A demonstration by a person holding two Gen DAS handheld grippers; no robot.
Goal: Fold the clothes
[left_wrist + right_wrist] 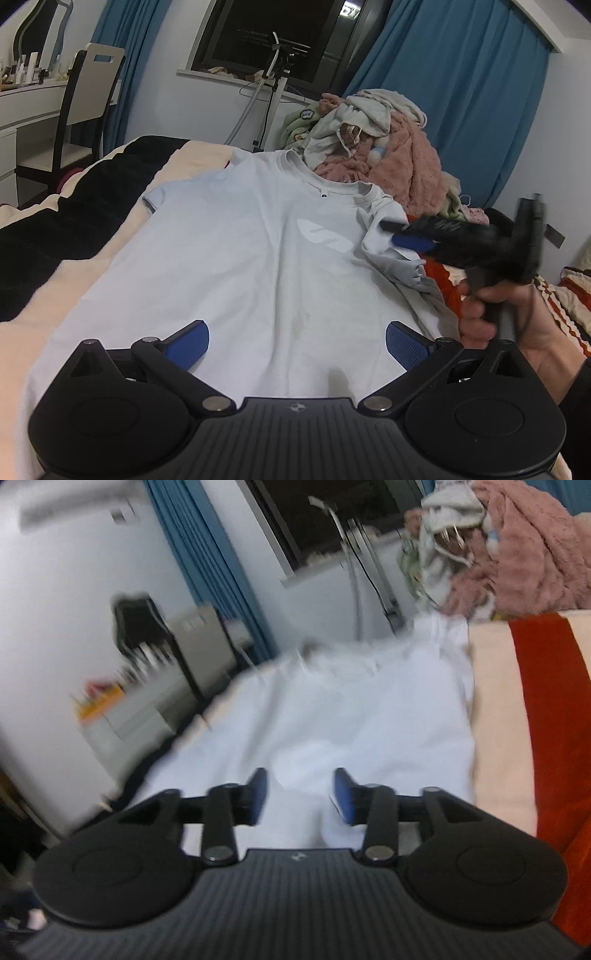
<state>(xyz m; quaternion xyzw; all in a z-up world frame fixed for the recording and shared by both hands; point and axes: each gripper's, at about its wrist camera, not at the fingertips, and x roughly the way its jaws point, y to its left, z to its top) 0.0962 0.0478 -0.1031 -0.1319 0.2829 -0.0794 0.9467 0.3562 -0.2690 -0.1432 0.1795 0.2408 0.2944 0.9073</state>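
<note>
A white T-shirt (240,251) lies spread face up on the bed, collar toward the far end; its right sleeve (391,236) is rumpled. My left gripper (297,341) is open and empty over the shirt's lower part. My right gripper (397,232) shows in the left wrist view at the rumpled right sleeve, blurred. In the right wrist view the right gripper (299,794) is partly open, with white shirt fabric (332,720) bunched between and under its blue pads; whether it grips the cloth is unclear. That view is motion-blurred.
A pile of pink and white clothes (384,147) sits at the far right of the bed. The bed has a cream and black blanket (74,221) on the left and a red-striped one (546,720) on the right. A chair (88,107) and desk stand left.
</note>
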